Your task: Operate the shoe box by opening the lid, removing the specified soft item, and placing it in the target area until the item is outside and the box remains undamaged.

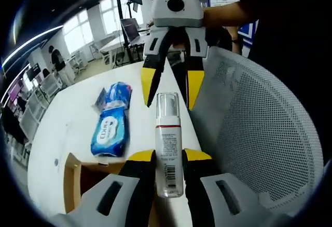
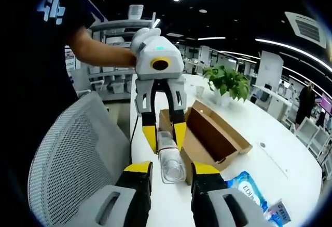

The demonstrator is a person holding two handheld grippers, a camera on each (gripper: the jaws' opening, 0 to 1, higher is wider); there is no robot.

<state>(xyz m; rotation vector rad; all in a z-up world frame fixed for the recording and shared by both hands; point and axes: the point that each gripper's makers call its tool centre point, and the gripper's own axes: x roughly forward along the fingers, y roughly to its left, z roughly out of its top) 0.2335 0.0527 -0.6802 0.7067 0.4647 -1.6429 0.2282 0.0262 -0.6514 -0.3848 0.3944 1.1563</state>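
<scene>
left gripper pinches bottle (cap toward right gripper).

Left gripper has its yellow-tipped jaws closed on a white pump bottle (clear cap, red band, barcode label), gripped at its lower half. Right gripper faces it from across, jaws spread either side of the bottle's cap, not clamped. Blue wipes pack lies flat on the white desk, a smaller blue packet touching its far end. Open cardboard shoe box sits at the desk's near edge. White mesh chair beside the desk.
</scene>
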